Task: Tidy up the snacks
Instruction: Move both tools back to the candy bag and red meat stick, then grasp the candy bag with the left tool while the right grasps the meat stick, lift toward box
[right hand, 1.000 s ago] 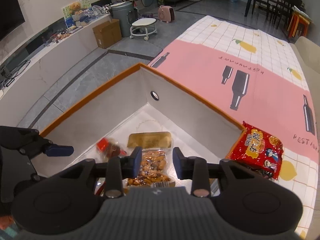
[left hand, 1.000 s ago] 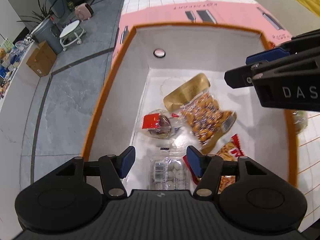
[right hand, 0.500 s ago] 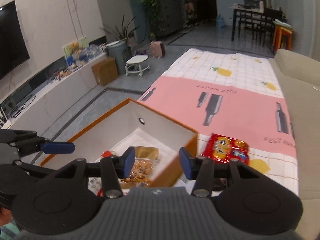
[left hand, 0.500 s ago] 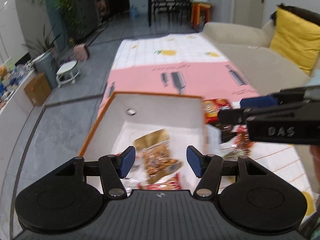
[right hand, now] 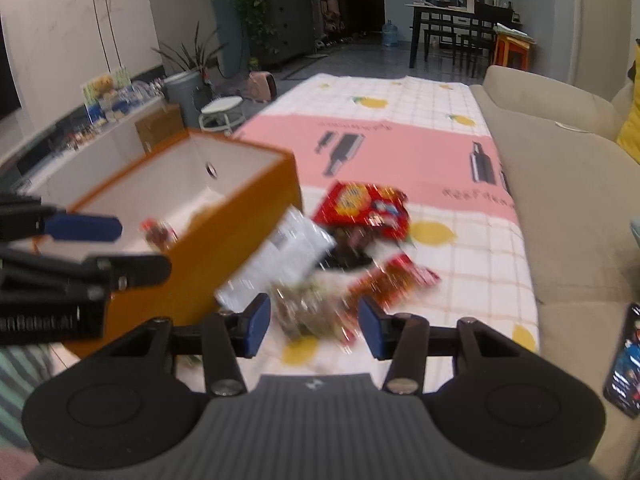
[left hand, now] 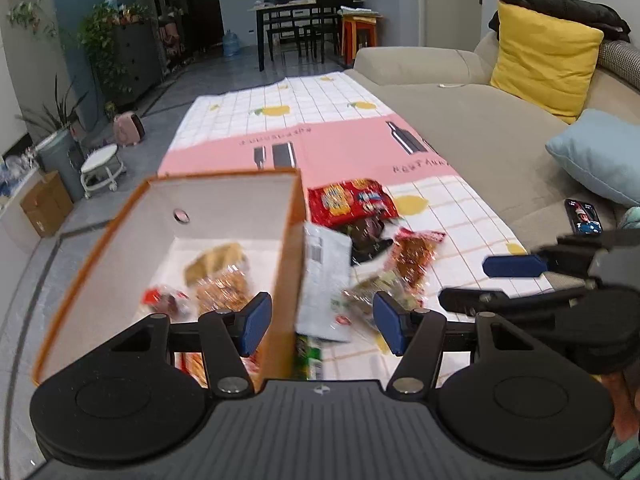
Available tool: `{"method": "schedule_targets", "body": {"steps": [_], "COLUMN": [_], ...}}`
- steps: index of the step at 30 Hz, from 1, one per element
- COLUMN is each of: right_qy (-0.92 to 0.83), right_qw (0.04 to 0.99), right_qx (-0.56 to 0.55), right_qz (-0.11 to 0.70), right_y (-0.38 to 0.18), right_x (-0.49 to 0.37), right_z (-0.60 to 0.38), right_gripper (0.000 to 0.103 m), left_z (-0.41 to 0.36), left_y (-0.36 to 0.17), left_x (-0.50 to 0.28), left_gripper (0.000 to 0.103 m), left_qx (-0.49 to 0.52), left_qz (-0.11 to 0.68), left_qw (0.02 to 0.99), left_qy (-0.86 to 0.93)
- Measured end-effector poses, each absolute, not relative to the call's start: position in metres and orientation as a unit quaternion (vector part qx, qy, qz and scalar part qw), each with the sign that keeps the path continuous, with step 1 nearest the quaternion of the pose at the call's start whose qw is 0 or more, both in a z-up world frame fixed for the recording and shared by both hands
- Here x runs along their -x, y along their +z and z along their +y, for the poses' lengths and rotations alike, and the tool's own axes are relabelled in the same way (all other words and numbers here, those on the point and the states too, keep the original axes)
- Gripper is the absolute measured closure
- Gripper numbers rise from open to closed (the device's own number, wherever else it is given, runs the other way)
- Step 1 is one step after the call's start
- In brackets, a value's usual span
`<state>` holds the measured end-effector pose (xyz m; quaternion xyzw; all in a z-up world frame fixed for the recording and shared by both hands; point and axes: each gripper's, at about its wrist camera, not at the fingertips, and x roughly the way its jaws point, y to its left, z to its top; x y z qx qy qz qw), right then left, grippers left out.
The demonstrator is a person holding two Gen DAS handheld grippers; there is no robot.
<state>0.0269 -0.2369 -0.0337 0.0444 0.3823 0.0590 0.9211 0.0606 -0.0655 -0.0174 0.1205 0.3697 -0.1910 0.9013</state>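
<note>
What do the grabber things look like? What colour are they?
Each hand-held gripper is black plastic: a ribbed grey-black body, two round discs and two angled arms with silver screws. The left hand-held gripper and the right hand-held gripper both end in flat blue pads. Seen side-on, one carries blurred white lettering. A bit of teal striped clothing shows beside it.

Left gripper (left hand: 321, 327) angled downward, jaws wide apart, nothing gripped between the blue pads (left hand: 256, 322). Right gripper (right hand: 313, 326) also pitched down, jaws parted after just opening wider, nothing clamped. The two sit side by side, each visible in the other's view.
</note>
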Motion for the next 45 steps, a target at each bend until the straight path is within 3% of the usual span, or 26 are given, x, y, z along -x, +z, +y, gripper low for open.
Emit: {"method": "schedule_targets", "body": {"steps": [9,30,33,37,45], "right_qy": [0.02,0.02,0.007,0.001,-0.003], "right_qw": [0.899,0.881,0.874,0.864,0.874], "right_qx": [-0.067,-0.084,-0.11,-0.139,-0.123], "right_qz": [0.433,0.464,0.473,0.484,0.471], "right_y": [-0.082,-0.108,-0.119,-0.13,-0.137], "right_x": [-0.02,-0.101,-0.117,-0.135,-0.154], "right_z": [-0.264,-0.294,-0.303,-0.308,-0.295], "right_gripper": [0.051,0.047,0.034,0.034,0.032], "left_z": [-0.085,-0.14,-0.145,-0.15,-0.147], "left_y": [-0.061,-0.106,-0.113,-0.123,-0.126], "left_x": [-0.05,-0.098,-0.105,-0.109,-0.119], "left_gripper": [0.036,0.035,0.034,0.034,0.037], "left_qx": [-0.141,-0.299,-0.307,-0.328,-0.296], "left_qz": [0.38,0.354,0.363,0.372,0.404], "left_qw": [0.893,0.845,0.835,0.822,0.824], "left_qy": [-0.193,-0.268,-0.278,-0.28,-0.265]}}
